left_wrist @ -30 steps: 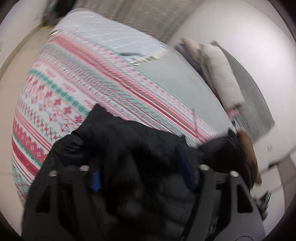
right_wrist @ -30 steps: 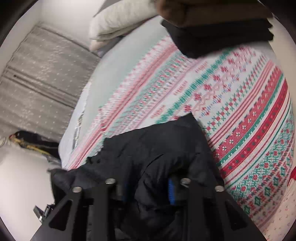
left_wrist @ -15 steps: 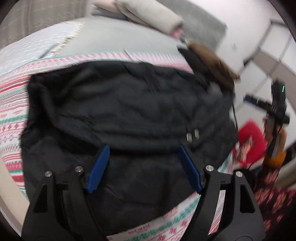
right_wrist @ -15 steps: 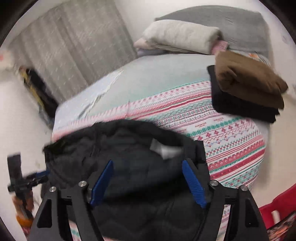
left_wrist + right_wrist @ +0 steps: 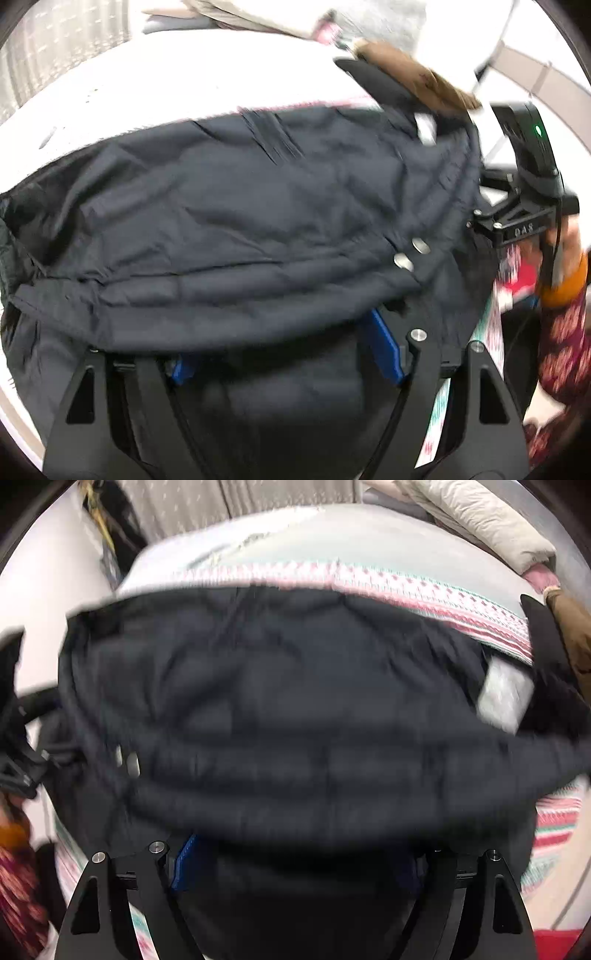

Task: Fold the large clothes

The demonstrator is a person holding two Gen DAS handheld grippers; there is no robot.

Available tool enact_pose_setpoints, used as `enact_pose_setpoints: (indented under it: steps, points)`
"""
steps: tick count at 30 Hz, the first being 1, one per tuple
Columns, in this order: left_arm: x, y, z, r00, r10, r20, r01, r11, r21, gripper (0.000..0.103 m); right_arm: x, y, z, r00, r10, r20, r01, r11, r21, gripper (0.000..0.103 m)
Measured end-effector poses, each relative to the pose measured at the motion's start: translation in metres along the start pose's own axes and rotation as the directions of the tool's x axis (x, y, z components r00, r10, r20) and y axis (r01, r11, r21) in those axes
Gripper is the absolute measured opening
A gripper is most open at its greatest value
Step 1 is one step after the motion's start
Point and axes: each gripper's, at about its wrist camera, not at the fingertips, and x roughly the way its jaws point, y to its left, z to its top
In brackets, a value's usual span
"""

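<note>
A large black padded jacket (image 5: 240,206) lies spread across the bed, with two metal snaps (image 5: 410,254) near its right side. My left gripper (image 5: 280,343) points down at its near edge, blue pads wide apart. A fold of the jacket lies over the fingertips and nothing is pinched. In the right wrist view the same jacket (image 5: 295,709) fills the middle, a white label (image 5: 506,698) showing at its right. My right gripper (image 5: 295,849) has its jaws opening. Jacket fabric lies between and over them, but the pads do not press on it.
A red, green and white patterned blanket (image 5: 406,583) covers the bed. Folded brown and black clothes (image 5: 417,77) are stacked at the far right, with a pale pillow (image 5: 480,520) behind. A patterned sleeve (image 5: 565,343) holds the other tool at right. A grey curtain (image 5: 240,498) hangs behind.
Both views have rolled and swung across the bed. The right jaws went from narrow on bunched jacket fabric to wide apart. The jacket now lies spread flat rather than bunched.
</note>
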Motion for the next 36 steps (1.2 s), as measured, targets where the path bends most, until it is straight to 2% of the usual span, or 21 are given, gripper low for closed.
enact_pose_setpoints:
  steps: [2, 3, 5, 6, 9, 12, 14, 17, 20, 21, 22, 23, 24, 26, 28, 29, 30, 32, 33, 34, 36]
  points:
    - [-0.001, 0.019, 0.012, 0.996, 0.022, 0.086, -0.014, 0.995, -0.096, 0.077, -0.002, -0.014, 0.011, 0.996, 0.025, 0.087, -0.031, 0.997, 0.067, 0.084]
    - [-0.004, 0.033, 0.017, 0.988, 0.053, 0.146, -0.029, 0.986, -0.165, 0.077, -0.005, -0.028, 0.017, 0.985, 0.034, 0.169, -0.056, 0.990, 0.127, 0.084]
    - [-0.011, 0.062, 0.017, 0.964, 0.137, 0.228, -0.059, 0.946, -0.318, 0.077, -0.011, -0.048, 0.017, 0.959, -0.014, 0.284, -0.052, 0.973, 0.225, 0.084]
    - [-0.015, 0.077, 0.013, 0.952, 0.178, 0.248, -0.066, 0.914, -0.401, 0.077, -0.017, -0.065, 0.014, 0.937, -0.073, 0.341, -0.036, 0.952, 0.303, 0.084]
    - [-0.041, 0.116, -0.007, 0.913, 0.316, 0.258, -0.107, 0.796, -0.596, 0.077, -0.032, -0.102, -0.001, 0.903, -0.192, 0.385, 0.002, 0.897, 0.442, 0.084]
    - [-0.069, 0.135, -0.027, 0.892, 0.373, 0.254, -0.120, 0.738, -0.664, 0.077, -0.048, -0.132, -0.020, 0.894, -0.234, 0.383, 0.004, 0.857, 0.515, 0.084]
    - [-0.078, 0.145, -0.041, 0.898, 0.385, 0.215, -0.135, 0.704, -0.698, 0.077, -0.052, -0.147, -0.032, 0.900, -0.238, 0.364, 0.002, 0.840, 0.543, 0.084]
    - [-0.065, 0.153, -0.052, 0.926, 0.354, 0.133, -0.160, 0.685, -0.710, 0.077, -0.048, -0.160, -0.042, 0.923, -0.237, 0.303, 0.028, 0.827, 0.561, 0.084]
    - [-0.047, 0.162, -0.064, 0.962, 0.239, 0.133, -0.065, 0.670, -0.739, 0.074, -0.031, -0.165, -0.040, 0.947, -0.193, 0.259, 0.012, 0.821, 0.570, 0.083]
    - [-0.047, 0.165, -0.067, 0.962, 0.232, 0.142, -0.050, 0.664, -0.746, 0.064, -0.024, -0.165, -0.039, 0.952, -0.172, 0.253, -0.002, 0.824, 0.566, 0.080]
    - [-0.047, 0.163, -0.066, 0.955, 0.256, 0.148, -0.065, 0.669, -0.741, 0.049, -0.020, -0.164, -0.039, 0.952, -0.167, 0.255, -0.005, 0.827, 0.562, 0.072]
    - [-0.048, 0.159, -0.067, 0.948, 0.278, 0.154, -0.080, 0.678, -0.731, 0.040, -0.016, -0.161, -0.037, 0.951, -0.176, 0.253, 0.007, 0.834, 0.552, 0.046]
    - [-0.050, 0.155, -0.065, 0.942, 0.288, 0.170, -0.080, 0.688, -0.721, 0.022, -0.017, -0.157, -0.037, 0.951, -0.179, 0.252, 0.016, 0.842, 0.540, 0.025]
    - [-0.062, 0.152, -0.064, 0.925, 0.289, 0.244, -0.032, 0.703, -0.710, 0.014, -0.021, -0.151, -0.035, 0.939, -0.185, 0.289, 0.002, 0.845, 0.535, 0.014]
    - [-0.076, 0.149, -0.062, 0.894, 0.303, 0.330, 0.013, 0.719, -0.695, 0.010, -0.034, -0.150, -0.031, 0.912, -0.212, 0.352, -0.009, 0.846, 0.534, 0.012]
    - [-0.080, 0.148, -0.059, 0.870, 0.330, 0.366, 0.011, 0.729, -0.684, 0.010, -0.039, -0.150, -0.030, 0.896, -0.230, 0.380, -0.009, 0.846, 0.533, 0.012]
    - [-0.078, 0.153, -0.055, 0.856, 0.363, 0.368, -0.015, 0.729, -0.684, 0.010, -0.043, -0.151, -0.029, 0.881, -0.267, 0.390, 0.015, 0.841, 0.541, 0.011]
    - [-0.063, 0.162, -0.051, 0.848, 0.452, 0.278, -0.144, 0.700, -0.699, 0.015, -0.036, -0.158, -0.027, 0.877, -0.339, 0.341, 0.097, 0.819, 0.566, 0.009]
    - [-0.048, 0.166, -0.050, 0.848, 0.499, 0.177, -0.245, 0.666, -0.704, 0.025, -0.026, -0.162, -0.027, 0.867, -0.423, 0.263, 0.208, 0.787, 0.580, 0.009]
    - [-0.041, 0.168, -0.050, 0.850, 0.514, 0.118, -0.291, 0.644, -0.708, 0.033, -0.017, -0.167, -0.027, 0.857, -0.473, 0.205, 0.280, 0.761, 0.585, 0.009]
    - [-0.046, 0.166, -0.048, 0.843, 0.528, 0.098, -0.307, 0.623, -0.719, 0.035, -0.010, -0.178, -0.031, 0.866, -0.478, 0.147, 0.299, 0.730, 0.614, 0.010]
